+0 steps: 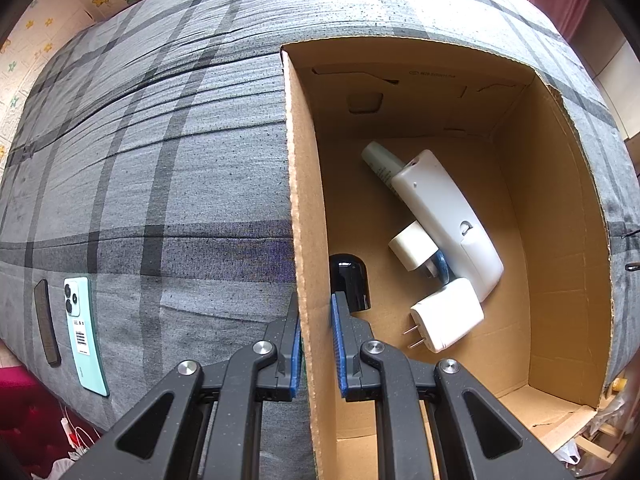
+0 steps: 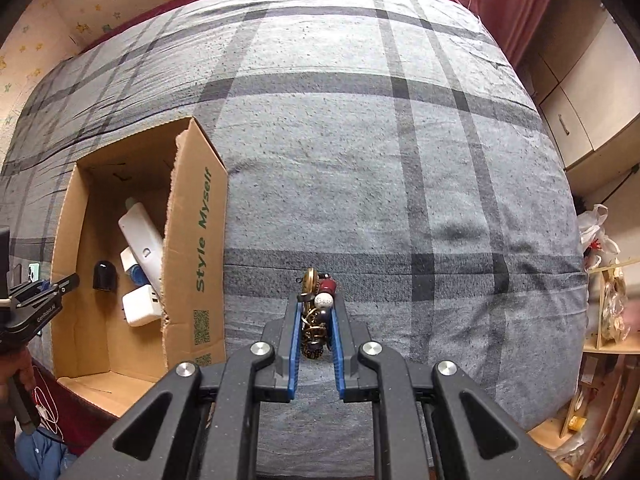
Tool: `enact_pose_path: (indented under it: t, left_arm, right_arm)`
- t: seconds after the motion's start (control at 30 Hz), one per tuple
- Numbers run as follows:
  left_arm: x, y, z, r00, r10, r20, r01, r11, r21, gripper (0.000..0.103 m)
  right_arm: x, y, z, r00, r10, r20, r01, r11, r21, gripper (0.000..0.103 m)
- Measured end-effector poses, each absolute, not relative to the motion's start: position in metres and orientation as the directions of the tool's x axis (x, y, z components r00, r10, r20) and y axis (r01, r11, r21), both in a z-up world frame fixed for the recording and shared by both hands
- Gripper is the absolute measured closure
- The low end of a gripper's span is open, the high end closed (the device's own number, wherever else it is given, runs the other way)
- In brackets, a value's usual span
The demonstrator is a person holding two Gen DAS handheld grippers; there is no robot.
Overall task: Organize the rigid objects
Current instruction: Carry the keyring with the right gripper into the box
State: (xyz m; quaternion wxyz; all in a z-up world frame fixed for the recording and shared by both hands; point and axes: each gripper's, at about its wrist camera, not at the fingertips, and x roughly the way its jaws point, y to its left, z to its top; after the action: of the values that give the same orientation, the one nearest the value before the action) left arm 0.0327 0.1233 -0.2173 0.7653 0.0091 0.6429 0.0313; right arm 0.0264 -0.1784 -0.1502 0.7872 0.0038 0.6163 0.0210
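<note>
The right gripper [image 2: 316, 320] clamps a dangling brass-and-bead charm bunch [image 2: 316, 312] above the grey plaid bedcover [image 2: 360, 160], a light, loose, irregular item best pinched mid-cluster, while the left gripper [image 1: 316, 320] pinches the brown cardboard box [image 1: 560, 240] wall.

The cardboard box [image 2: 200, 240] reads "Style Myself" in green on its outer side wall above QR codes.

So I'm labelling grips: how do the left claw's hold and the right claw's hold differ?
The left claw pinches the cardboard box by its thin side wall; the right claw grips a beaded trinket. The box rests on the bedsheet; the trinket sits wholly between the pads. Both claws are shut, pointing down.
</note>
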Motion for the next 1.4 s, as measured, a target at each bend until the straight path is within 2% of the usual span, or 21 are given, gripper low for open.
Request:
enact_pose_path:
  t: [0.43, 0.8, 1.4]
  left_arm:
    - [0.033, 0.125, -0.218, 0.172, 0.054, -0.984, -0.041, 0.998, 0.048, 0.089]
    - [0.033, 0.127, -0.219, 0.167, 0.045, -0.985, -0.051, 0.998, 0.037, 0.089]
    - [0.034, 0.132, -0.220, 0.164, 0.020, -0.986, -0.063, 0.998, 0.010, 0.089]
  right_arm:
    - [0.044, -0.125, -0.109, 0.302, 0.112, -0.947, -0.162, 0.985, 0.064, 0.090]
    - [0.052, -0.069, -0.097, 0.292, 0.192, -0.937, -0.295, 0.950, 0.103, 0.090]
    - [0.058, -0.003, -0.148, 0.186, 0.217, -0.958, -0.414, 0.902, 0.124, 0.090]
